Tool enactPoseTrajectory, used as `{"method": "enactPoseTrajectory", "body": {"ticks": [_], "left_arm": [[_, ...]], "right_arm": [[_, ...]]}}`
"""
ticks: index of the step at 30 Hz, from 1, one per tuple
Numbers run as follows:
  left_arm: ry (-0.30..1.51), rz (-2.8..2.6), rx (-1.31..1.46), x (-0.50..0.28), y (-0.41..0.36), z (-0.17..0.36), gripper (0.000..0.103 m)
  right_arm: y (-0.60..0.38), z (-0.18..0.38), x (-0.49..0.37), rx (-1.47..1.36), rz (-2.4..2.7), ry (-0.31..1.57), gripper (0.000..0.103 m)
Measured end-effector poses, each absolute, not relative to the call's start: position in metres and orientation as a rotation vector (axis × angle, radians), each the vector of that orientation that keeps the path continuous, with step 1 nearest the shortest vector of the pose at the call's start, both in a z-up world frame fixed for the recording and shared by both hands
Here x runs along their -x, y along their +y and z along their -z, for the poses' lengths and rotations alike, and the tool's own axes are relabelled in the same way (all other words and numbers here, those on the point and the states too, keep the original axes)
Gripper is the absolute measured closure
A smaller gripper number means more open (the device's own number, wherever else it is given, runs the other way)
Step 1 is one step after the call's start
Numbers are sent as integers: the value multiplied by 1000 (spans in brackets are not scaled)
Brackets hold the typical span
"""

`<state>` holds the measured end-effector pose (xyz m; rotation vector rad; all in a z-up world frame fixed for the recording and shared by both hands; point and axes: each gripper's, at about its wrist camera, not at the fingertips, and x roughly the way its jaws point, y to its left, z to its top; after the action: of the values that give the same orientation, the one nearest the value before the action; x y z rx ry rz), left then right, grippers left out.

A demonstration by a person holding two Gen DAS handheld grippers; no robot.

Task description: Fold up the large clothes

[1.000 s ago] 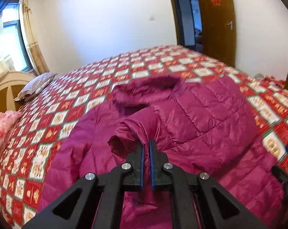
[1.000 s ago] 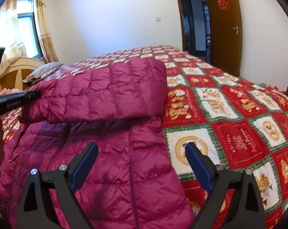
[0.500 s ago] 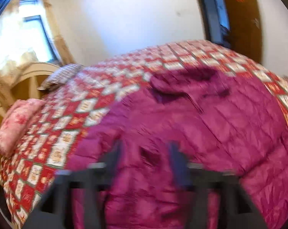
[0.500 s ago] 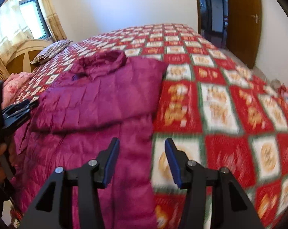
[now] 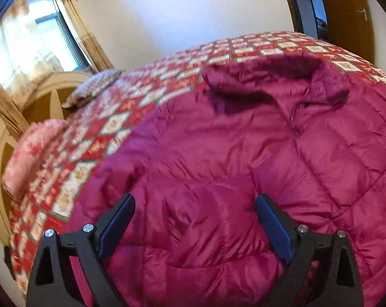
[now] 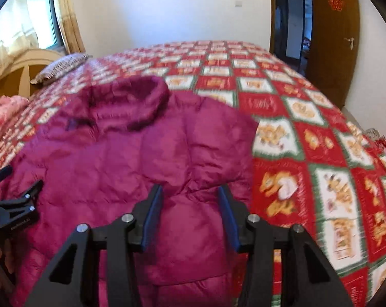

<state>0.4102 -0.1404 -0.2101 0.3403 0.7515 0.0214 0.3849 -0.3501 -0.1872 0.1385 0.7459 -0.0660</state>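
Daylight from the window [image 5: 52, 41] at left, blown-out glare, motion blur, fisheye bending, perhaps soft focus

Bare quilt [image 6: 308, 133] right of jacket [image 6: 142, 153] lies open.

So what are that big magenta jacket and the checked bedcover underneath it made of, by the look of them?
The magenta jacket looks like a thin synthetic shell, perhaps nylon, over puffy filling: it has a slight sheen, fine crinkles and stitched quilted panels. The bedcover looks like matte printed fabric, possibly cotton: red and cream squares with green borders and no shine. The motion blur keeps me from seeing its weave.
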Motion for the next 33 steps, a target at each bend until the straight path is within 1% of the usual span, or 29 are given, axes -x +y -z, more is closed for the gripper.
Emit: {"method": "enactPoseTrajectory", "body": {"ticks": [3,7,10,12,14,15,17,22,33], "left_arm": [[762,-6,-332,-412,-141,214,8],[772,-1,-336,-414,-141,216,8],[749,5,-291,-404,-133,196,8],[697,48,-242,-386,-127,175,8],[671,73,-236,-374,-127,163,8],[674,90,-234,-372,-129,163,8],[689,103,-256,-374,-137,171,8],[776,90,-308,-386,-147,211,8],[788,100,-288,-386,-145,216,7]], "right_arm": [[-353,199,-386,-158,63,765,55],[-350,202,-387,-132,73,776,55],[-347,192,-382,-100,95,774,56],[-341,173,-368,-92,92,729,54],[-331,159,-353,-104,35,696,44],[-325,156,-347,-104,21,685,43],[-311,159,-345,-90,-13,696,43],[-293,195,-361,-46,-17,772,43],[-290,206,-361,-24,2,792,44]]}}
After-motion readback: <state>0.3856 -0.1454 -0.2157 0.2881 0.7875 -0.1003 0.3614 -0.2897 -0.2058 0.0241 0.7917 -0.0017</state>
